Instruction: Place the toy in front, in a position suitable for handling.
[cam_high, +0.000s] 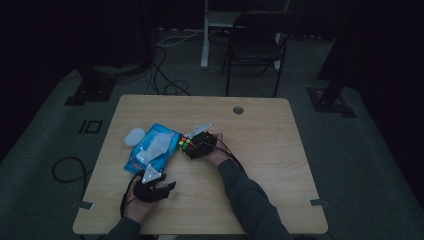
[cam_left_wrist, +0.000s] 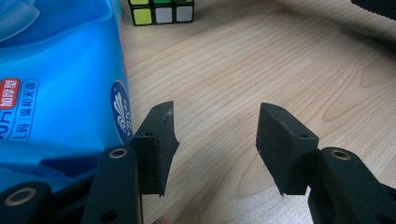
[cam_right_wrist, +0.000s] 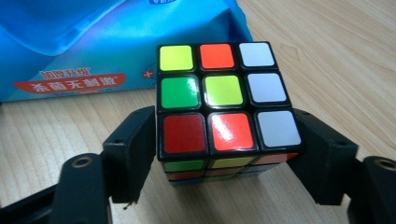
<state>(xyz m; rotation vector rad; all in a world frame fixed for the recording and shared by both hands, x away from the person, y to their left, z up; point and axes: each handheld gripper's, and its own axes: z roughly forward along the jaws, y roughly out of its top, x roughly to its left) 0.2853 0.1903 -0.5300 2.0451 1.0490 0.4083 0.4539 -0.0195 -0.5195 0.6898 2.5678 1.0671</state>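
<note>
at a wooden table (cam_high: 260, 150), the right gripper (cam_right_wrist: 226, 140) clamps a scrambled puzzle cube (cam_right_wrist: 224, 100) by its two sides, the cube resting on the tabletop just beside a blue wet-wipes pack (cam_high: 152, 150). the left gripper (cam_left_wrist: 215, 140) rests nearer the person, jaws spread over bare wood, grasping nothing.

A scrambled colour cube (cam_right_wrist: 224, 100) sits flat on the wooden table, just beside a blue wipes pack (cam_right_wrist: 93, 46).
</note>
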